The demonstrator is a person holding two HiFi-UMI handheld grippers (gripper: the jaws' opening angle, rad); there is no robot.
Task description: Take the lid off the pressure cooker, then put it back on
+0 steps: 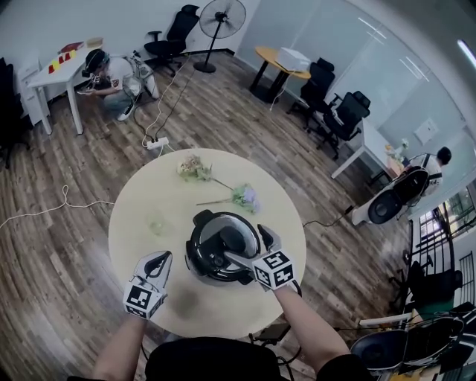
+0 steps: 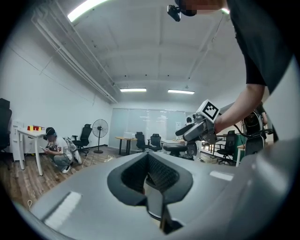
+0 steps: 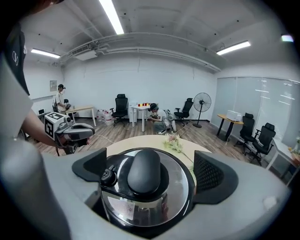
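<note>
On the far side of the round black-and-steel pressure cooker [image 1: 199, 251] lie pale flower sprigs [image 1: 244, 197]; right gripper [image 1: 249, 245] gapes over its lid [image 3: 145, 173], left gripper [image 1: 163, 259] closed, near left.

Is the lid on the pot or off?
On. The lid sits flat on the pressure cooker, black handle on top.

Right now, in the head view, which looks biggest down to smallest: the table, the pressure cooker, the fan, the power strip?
round table
pressure cooker
fan
power strip
The fan stands far back, so it looks smaller than it may be.
</note>
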